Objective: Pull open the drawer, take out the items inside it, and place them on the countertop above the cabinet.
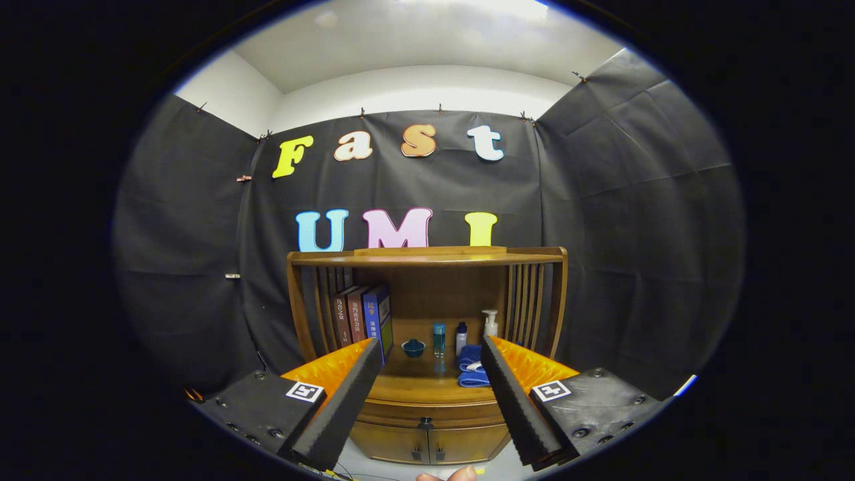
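Wooden drawer with dark knob is sitting closed under the cabinet countertop; gripper is hanging ahead of it, fingers spread apart, gripping nothing.

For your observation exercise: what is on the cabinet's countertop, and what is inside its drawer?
On the countertop, beyond the open gripper: books, a small bowl, two bottles, a pump dispenser and folded blue cloths. The drawer is shut, hiding its contents.
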Demonstrator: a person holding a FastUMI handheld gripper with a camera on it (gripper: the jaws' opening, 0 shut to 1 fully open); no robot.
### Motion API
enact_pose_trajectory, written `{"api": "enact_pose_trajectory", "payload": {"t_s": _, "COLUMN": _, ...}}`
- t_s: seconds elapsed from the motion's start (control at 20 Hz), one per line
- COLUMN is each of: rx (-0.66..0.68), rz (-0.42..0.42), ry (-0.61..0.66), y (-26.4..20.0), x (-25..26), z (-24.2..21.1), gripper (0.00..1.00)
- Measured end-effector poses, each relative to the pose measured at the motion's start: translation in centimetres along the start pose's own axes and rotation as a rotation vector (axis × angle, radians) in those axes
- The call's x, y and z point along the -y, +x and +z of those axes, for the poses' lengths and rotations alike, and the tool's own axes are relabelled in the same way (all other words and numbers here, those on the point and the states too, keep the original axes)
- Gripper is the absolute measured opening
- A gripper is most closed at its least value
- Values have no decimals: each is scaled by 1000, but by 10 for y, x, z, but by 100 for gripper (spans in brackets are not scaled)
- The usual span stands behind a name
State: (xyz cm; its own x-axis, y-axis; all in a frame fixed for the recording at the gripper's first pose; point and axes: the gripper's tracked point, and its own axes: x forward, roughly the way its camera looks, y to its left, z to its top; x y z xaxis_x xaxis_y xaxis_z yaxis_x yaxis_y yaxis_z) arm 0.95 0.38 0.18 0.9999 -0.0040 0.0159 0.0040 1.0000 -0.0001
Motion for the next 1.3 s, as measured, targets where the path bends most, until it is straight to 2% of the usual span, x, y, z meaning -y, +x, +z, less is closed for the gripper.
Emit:
{"api": "enact_pose_trajectory", "payload": {"t_s": 0.2, "rx": 39, "rz": -11, "ry": 9, "y": 12, "x": -1, "z": -7, "gripper": 97}}
{"api": "enact_pose_trajectory", "payload": {"t_s": 0.4, "rx": 40, "rz": -32, "ry": 28, "y": 39, "x": 1, "z": -51, "gripper": 97}}
{"api": "enact_pose_trajectory", "payload": {"t_s": 0.65, "rx": -23, "rz": -12, "ry": 23, "y": 94, "x": -9, "z": -144, "gripper": 99}}
{"api": "enact_pose_trajectory", "payload": {"t_s": 0.9, "rx": -117, "rz": 20, "ry": -11, "y": 128, "x": -12, "z": -250, "gripper": 99}}
{"api": "enact_pose_trajectory", "payload": {"t_s": 1.3, "rx": -277, "rz": -34, "ry": 33, "y": 164, "x": -6, "z": -376, "gripper": 99}}
